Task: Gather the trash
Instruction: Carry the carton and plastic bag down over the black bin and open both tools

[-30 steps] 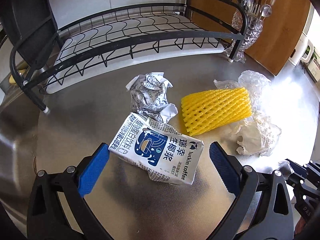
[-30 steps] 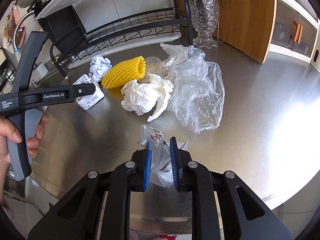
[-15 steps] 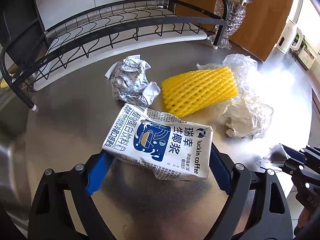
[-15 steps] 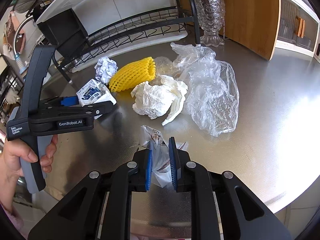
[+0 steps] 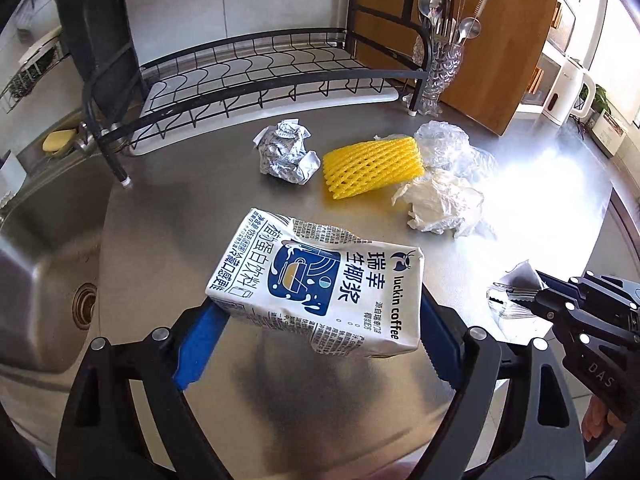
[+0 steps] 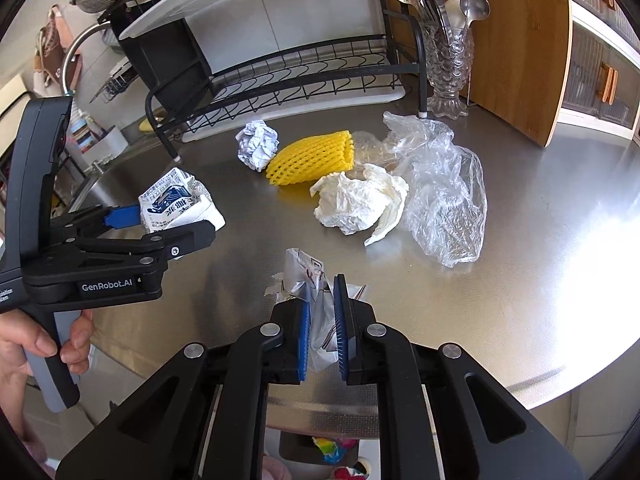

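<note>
My left gripper [image 5: 320,320] is shut on a crushed white and blue coffee drink carton [image 5: 320,284], held off the steel counter [image 5: 168,184] with its shadow below. In the right wrist view the carton [image 6: 176,204] sits in the left gripper [image 6: 168,224], which a hand holds at the left. My right gripper [image 6: 322,304] has its jaws closing, pads pressing a small crumpled clear wrapper [image 6: 304,268]. On the counter lie a crumpled paper ball [image 5: 284,152], a yellow foam net [image 5: 372,166], a white tissue wad [image 5: 436,200] and a clear plastic bag [image 6: 440,196].
A black wire dish rack [image 5: 260,72] stands at the back. A sink [image 5: 48,248] opens at the left. A glass holder with cutlery [image 5: 438,68] and a wooden board [image 5: 480,40] stand at the back right. The counter's rounded edge [image 6: 560,372] runs near my right gripper.
The left gripper closed on the carton and raised it off the counter, drawing back from the other trash. The right gripper rose a little with the wrapper.
</note>
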